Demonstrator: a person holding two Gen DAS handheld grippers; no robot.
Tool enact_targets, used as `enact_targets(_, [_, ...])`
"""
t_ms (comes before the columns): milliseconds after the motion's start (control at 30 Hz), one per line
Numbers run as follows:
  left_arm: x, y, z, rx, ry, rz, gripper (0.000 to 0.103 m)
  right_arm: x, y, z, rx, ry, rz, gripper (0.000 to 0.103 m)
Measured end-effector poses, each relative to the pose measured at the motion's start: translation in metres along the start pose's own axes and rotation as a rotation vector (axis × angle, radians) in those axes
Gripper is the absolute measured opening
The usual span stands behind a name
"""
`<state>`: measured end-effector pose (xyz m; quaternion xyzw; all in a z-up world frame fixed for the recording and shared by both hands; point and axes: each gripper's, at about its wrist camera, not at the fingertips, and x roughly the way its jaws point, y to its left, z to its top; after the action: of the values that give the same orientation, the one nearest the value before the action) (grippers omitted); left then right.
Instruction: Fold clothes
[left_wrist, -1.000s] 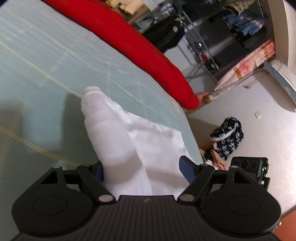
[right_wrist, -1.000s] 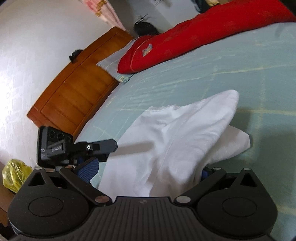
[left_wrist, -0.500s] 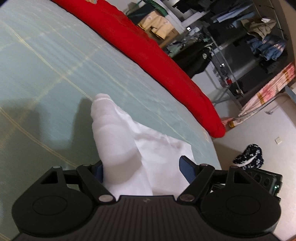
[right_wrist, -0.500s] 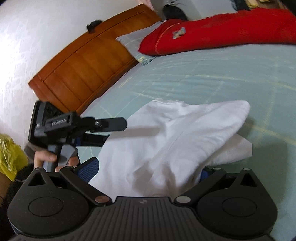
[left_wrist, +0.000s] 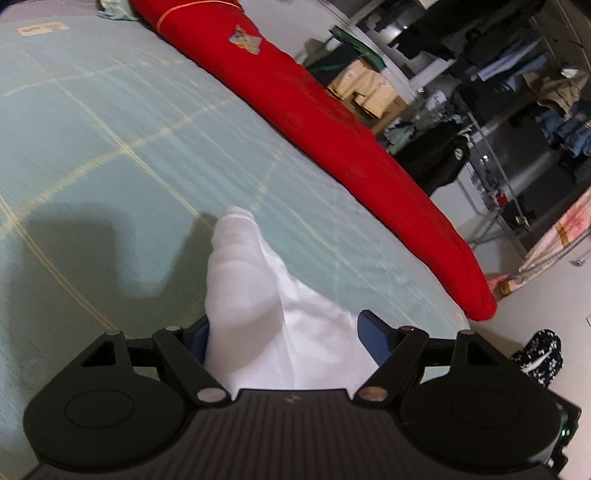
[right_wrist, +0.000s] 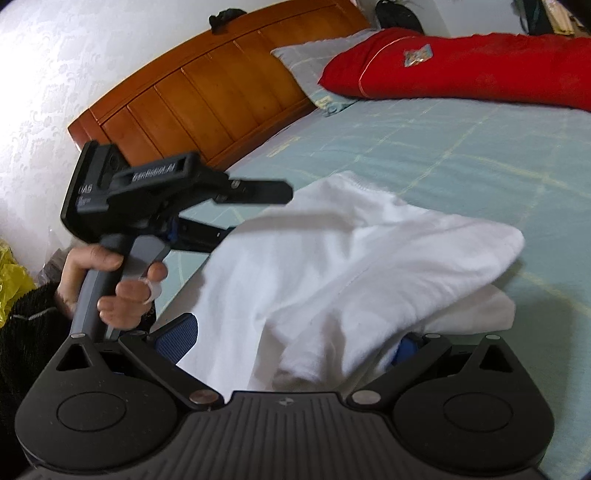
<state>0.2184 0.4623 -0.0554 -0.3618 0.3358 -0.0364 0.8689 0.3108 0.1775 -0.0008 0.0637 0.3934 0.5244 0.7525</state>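
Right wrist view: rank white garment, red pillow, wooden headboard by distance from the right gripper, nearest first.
1. White garment: between the right gripper's fingers, spilling ahead over the bed.
2. Wooden headboard: upper left, at the bed's head.
3. Red pillow: upper right, across the bed.
The last two are too close to call.

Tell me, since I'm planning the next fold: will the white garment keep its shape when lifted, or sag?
The white garment will likely sag: it already droops in soft folds. It looks thin and probably light. On the green bedsheet it should slide easily, though bunching seems likely.
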Motion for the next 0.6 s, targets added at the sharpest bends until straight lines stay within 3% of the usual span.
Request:
enact_targets(467, [0.010, 0.030, 0.007, -0.020, 0.011, 0.062, 0.078, 0.008, 0.009, -0.009, -0.020, 0.019, 0.009, 0.103])
enact_targets(600, [0.004, 0.033, 0.011, -0.009, -0.020, 0.125, 0.078, 0.002, 0.010, -0.013, -0.032, 0.031, 0.007, 0.103])
